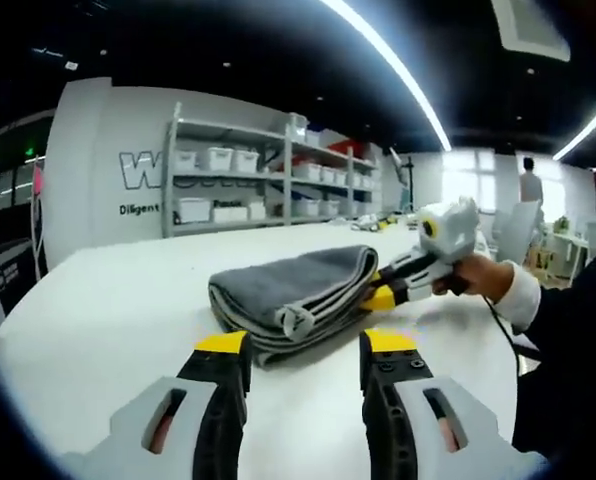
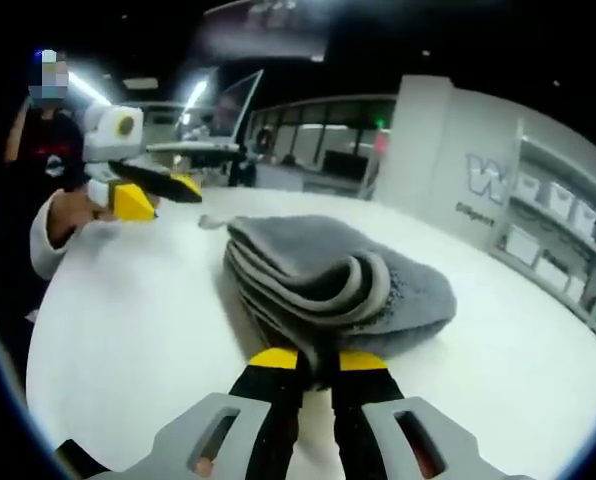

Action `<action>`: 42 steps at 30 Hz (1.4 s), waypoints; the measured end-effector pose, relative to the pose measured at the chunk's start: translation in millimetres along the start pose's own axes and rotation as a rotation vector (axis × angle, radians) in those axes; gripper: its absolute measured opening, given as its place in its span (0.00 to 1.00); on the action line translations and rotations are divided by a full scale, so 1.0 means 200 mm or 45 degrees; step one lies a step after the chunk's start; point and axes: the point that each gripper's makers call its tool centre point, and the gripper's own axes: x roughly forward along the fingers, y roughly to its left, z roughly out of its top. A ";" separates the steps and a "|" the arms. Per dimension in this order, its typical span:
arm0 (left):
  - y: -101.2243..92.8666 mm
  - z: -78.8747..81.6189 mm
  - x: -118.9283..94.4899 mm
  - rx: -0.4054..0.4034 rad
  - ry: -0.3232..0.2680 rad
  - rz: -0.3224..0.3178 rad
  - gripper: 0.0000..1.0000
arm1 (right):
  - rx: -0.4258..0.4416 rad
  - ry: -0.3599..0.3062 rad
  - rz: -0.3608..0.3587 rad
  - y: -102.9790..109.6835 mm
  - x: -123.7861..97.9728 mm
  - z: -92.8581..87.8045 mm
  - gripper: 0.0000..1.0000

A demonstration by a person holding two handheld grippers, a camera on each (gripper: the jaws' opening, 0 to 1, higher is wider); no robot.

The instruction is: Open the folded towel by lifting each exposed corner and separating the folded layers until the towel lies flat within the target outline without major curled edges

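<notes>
- Grey terry cloth makes up the towel [image 1: 296, 290], which lies folded in several layers on the white table [image 1: 108, 310], roughly in the middle of it.
- In the left gripper view, your left gripper [image 1: 304, 352] sits low over the table just in front of the towel, its yellow-tipped jaws spread apart with nothing between them.
- A small hanging loop [image 1: 296, 322] shows at the towel's folded edge, on the side facing your left gripper.
- Your right gripper [image 2: 317, 358] has its jaws pressed nearly together on the towel's near edge; in the right gripper view the stacked folds bulge up right above the yellow tips.
- In the left gripper view that same right gripper [image 1: 380, 292] comes in from the right, yellow tips touching the towel's right side, with your hand [image 1: 473, 276] and a white cuff behind it.
- In the right gripper view your left gripper [image 2: 143, 195] appears at the upper left, near the table's edge and well apart from the towel's far end.
- Shelving [image 1: 268, 175] with white bins stands beyond the table against a pale wall, and a person [image 1: 529, 180] stands far off in the background.
</notes>
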 end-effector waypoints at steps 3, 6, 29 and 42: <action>0.01 -0.03 0.01 0.035 0.026 0.024 0.37 | 0.003 -0.001 0.005 0.00 0.00 0.00 0.04; 0.02 -0.05 0.03 0.048 0.043 0.029 0.34 | 0.044 -0.011 0.017 -0.01 0.01 0.00 0.04; 0.10 -0.16 0.09 0.110 0.183 0.082 0.26 | 0.079 -0.020 0.017 0.01 0.01 0.00 0.03; 0.06 -0.20 0.15 0.121 0.306 0.102 0.22 | 0.087 -0.025 0.023 0.02 0.01 0.00 0.03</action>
